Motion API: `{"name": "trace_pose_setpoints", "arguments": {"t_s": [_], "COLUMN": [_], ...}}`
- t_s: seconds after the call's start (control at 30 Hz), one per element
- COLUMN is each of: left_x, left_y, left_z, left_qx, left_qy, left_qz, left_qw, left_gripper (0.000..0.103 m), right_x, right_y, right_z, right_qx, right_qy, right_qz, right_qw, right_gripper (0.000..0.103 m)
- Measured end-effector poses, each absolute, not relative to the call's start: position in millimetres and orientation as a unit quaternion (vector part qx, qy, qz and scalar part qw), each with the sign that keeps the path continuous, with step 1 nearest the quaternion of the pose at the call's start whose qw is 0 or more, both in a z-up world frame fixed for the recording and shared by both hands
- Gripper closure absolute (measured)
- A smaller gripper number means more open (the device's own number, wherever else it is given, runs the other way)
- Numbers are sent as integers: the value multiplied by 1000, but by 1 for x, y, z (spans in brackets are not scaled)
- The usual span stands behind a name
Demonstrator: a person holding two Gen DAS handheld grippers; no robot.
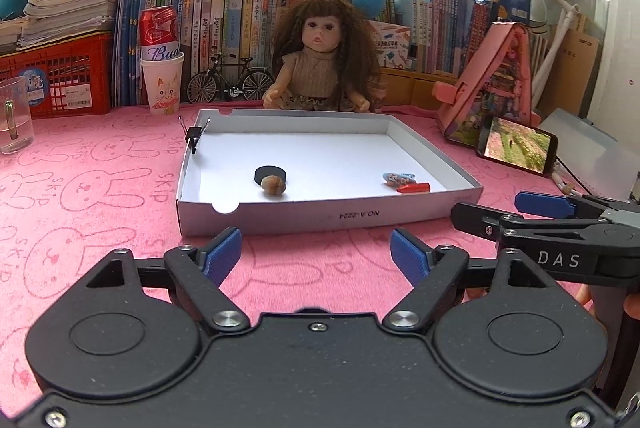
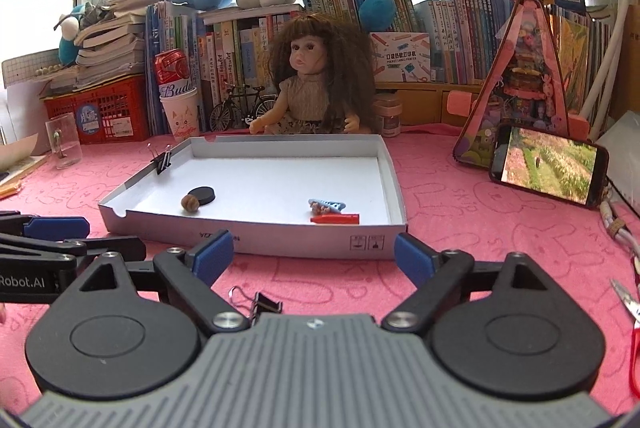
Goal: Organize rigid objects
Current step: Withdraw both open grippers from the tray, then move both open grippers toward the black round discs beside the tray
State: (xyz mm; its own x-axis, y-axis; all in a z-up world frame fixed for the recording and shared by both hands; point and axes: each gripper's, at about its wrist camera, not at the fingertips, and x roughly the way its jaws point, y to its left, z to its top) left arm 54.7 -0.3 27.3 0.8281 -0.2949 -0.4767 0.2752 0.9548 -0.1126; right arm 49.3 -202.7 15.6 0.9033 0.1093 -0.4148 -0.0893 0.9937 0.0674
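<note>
A shallow white box lid [image 1: 436,151] [image 2: 390,183] lies on the pink mat. In it are a black disc [image 1: 271,174] [image 2: 202,195], a brown nut [image 1: 273,185] [image 2: 189,204], a blue hair clip [image 1: 398,178] [image 2: 326,205] and a red crayon [image 1: 413,187] [image 2: 335,218]. A black binder clip [image 1: 193,135] [image 2: 161,160] grips the lid's left wall. Another binder clip [image 2: 260,304] lies on the mat between my right fingers. My left gripper [image 1: 316,254] is open and empty in front of the lid. My right gripper [image 2: 314,258] is open and empty; it also shows in the left wrist view [image 1: 504,211].
A doll [image 1: 318,63] sits behind the lid. A phone [image 2: 548,165] leans on a pink toy house [image 2: 524,83] at right. A paper cup with a can [image 1: 162,83] and a glass mug [image 1: 14,115] stand at left. Red scissors [image 2: 634,332] lie at far right.
</note>
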Motion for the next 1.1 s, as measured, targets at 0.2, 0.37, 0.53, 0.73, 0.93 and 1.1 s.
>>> {"name": "trace_pose_setpoints", "arguments": {"t_s": [0.2,0.37,0.53,0.73,0.93,1.1], "left_x": [39,30,23,15,8,1], "left_y": [2,4,7,10,17,30], "left_z": [23,19,14,9,5,5], "left_qx": [-1,2,-2,2,-5,-13], "left_qy": [244,241,240,234,230,223], "left_qz": [-154,-154,-154,-148,-137,-130], "left_qw": [957,958,959,961,964,966], "left_gripper": [21,20,19,19,19,19], "right_x": [38,32,27,22,15,6], "right_y": [-198,-198,-200,-202,-203,-206], "right_z": [8,3,-3,-9,-12,-12], "right_qx": [16,17,20,23,19,7], "right_qy": [215,220,226,231,233,223], "right_qz": [49,42,35,26,17,8], "right_qw": [975,974,973,972,972,975], "right_gripper": [10,10,10,10,10,10]}}
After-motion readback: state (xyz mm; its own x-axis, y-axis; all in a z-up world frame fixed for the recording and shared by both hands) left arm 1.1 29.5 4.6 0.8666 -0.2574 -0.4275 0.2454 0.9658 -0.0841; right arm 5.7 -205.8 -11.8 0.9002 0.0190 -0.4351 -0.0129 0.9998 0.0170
